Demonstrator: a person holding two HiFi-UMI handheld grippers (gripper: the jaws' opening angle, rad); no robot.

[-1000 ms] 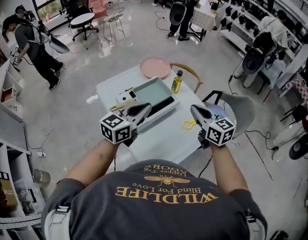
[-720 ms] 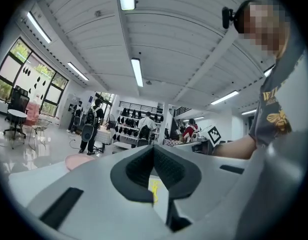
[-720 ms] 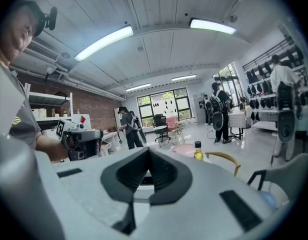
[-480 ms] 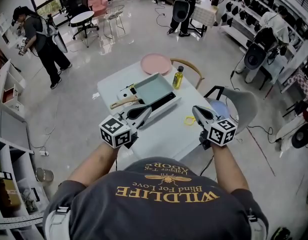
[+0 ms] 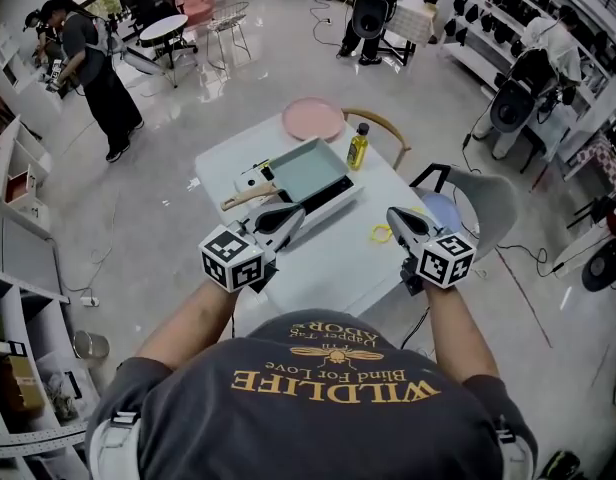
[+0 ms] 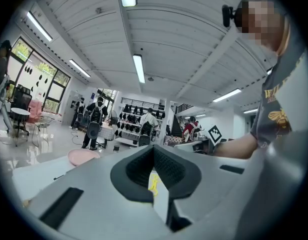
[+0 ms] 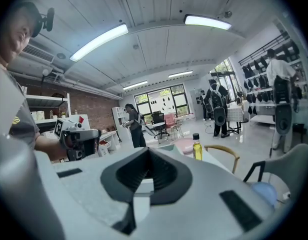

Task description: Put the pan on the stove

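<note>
The left gripper hovers above the near-left part of the table, jaws closed on nothing. Just ahead lies the teal pan, against the black stove. The right gripper, also closed and empty, hangs near the table's right edge, beside a yellow ring.

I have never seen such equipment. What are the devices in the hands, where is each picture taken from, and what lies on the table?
A person holds a two-jaw tool in each hand: the left gripper and the right gripper. One camera sits on the head and looks down; the other two ride on the grippers, looking along their jaws. Both are shut and hold nothing. On the white table are a teal pan, a black stove, a pink plate, an oil bottle and a small yellow thing.
</note>
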